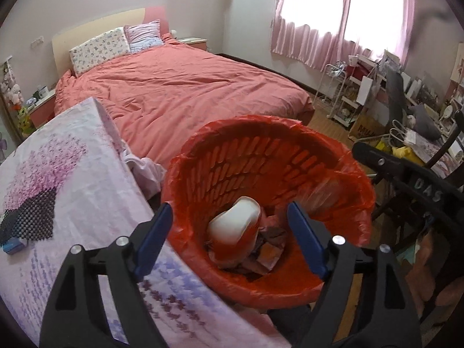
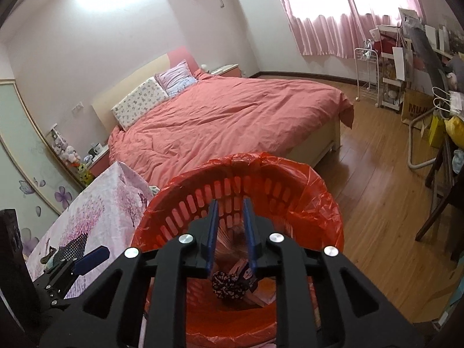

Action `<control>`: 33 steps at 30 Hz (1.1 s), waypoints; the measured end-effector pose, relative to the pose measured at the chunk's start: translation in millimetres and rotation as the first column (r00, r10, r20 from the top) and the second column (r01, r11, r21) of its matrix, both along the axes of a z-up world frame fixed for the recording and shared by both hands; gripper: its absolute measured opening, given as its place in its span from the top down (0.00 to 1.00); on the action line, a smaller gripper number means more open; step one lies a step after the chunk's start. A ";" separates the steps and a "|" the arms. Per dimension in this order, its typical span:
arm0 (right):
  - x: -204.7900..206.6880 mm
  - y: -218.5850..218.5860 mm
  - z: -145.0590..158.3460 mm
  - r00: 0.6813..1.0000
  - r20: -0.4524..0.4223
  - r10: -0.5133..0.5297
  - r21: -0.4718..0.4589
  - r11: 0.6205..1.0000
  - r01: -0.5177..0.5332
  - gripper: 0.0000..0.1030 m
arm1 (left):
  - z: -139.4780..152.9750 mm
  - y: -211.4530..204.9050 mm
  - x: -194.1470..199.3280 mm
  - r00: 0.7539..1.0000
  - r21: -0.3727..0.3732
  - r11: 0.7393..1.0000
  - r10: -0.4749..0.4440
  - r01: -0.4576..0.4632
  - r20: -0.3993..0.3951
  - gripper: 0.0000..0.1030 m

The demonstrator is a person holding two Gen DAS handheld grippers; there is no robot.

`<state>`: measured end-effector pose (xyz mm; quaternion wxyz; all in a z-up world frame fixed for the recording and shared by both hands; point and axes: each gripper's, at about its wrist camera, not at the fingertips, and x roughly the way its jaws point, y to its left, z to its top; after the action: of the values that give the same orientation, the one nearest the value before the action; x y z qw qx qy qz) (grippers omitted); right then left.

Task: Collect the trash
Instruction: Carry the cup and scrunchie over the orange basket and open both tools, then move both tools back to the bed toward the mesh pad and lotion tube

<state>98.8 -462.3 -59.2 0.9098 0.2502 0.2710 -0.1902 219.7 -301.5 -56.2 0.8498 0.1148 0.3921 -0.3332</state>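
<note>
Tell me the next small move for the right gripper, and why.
Probably open the right gripper wider over the red-lined basket. Its fingers sit above the opening, only narrowly apart, with a blurred scrap between them; whether it is pinched is unclear. Opening would let it drop onto the trash below.

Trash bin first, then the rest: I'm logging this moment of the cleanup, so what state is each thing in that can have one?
Trash bin: upright, lined with a red bag, partly filled.
White container: lying in the bin on crumpled scraps.
Left tongs: open, empty, above the bin.
Right tongs: jaws narrowly apart over the bin; whether they grip anything is unclear.
Bed: made, cover wrinkled.
Curtains: drawn, daylight behind.
</note>
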 end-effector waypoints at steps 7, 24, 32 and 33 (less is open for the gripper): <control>0.7 8.3 5.6 1.000 -0.011 -0.007 -0.045 0.999 0.007 0.59 | -1.9 36.2 15.8 0.997 0.015 0.997 0.082 -0.082 0.003 0.21; 36.5 88.2 14.3 0.989 -0.064 0.136 -0.164 0.976 -0.145 0.44 | 0.3 180.8 40.7 0.946 0.053 0.945 0.319 -0.322 0.058 0.19; 66.8 147.5 12.2 0.962 -0.099 0.254 -0.188 0.945 -0.269 0.44 | 4.0 271.0 51.4 0.877 0.057 0.878 0.469 -0.476 0.100 0.19; 72.0 155.9 11.2 0.956 -0.104 0.273 -0.180 0.940 -0.288 0.44 | 5.0 282.1 52.5 0.866 0.060 0.866 0.489 -0.497 0.107 0.19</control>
<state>170.8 -306.3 -47.9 0.9364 0.1119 0.3192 -0.0935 272.2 -19.4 -51.2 0.9175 0.0616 0.3841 -0.0827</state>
